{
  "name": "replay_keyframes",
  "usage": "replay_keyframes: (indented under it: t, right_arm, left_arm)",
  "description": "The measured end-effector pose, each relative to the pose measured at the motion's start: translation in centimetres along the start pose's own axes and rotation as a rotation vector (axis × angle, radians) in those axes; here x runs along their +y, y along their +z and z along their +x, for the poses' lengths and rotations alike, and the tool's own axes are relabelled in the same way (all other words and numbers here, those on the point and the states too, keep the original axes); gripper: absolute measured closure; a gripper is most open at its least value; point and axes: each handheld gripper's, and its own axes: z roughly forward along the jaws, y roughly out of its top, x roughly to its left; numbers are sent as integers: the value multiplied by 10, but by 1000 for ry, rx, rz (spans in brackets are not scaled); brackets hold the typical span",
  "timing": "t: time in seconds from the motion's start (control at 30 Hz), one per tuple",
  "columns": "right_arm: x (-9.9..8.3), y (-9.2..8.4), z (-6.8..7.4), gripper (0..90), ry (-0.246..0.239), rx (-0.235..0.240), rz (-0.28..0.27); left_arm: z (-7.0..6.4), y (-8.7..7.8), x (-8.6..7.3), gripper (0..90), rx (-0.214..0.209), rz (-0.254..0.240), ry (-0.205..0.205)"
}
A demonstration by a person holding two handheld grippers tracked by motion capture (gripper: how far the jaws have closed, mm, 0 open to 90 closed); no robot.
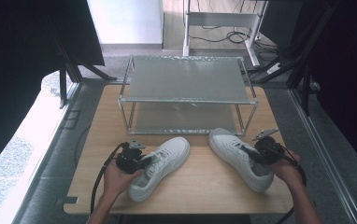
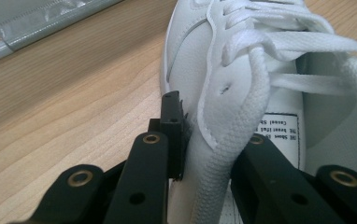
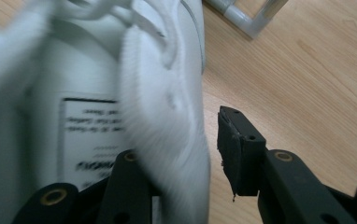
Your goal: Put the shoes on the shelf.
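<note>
Still shoeless, the rack [image 1: 186,88], sneakers [image 1: 160,165] beside.

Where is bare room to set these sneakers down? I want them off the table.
Both levels of the wire rack are bare, top and bottom. On the table, free wood lies between the left sneaker and the right sneaker, and along the near edge. It is crowded beside each shoe, where the left gripper and right gripper sit.
</note>
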Motion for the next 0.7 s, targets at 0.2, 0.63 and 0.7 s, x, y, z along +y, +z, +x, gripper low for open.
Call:
replay_keyframes:
  t: [0.2,0.63,0.7]
  right_arm:
    - [8,13,1,741,-27,-20,57]
    - [6,19,-10,862,76,66,48]
    - [5,18,-10,864,84,69,43]
  left_arm:
    - [-3,1,2,791,25,18,10]
    - [-3,1,4,812,26,28,2]
    - [0,0,3,814,8,17,-12]
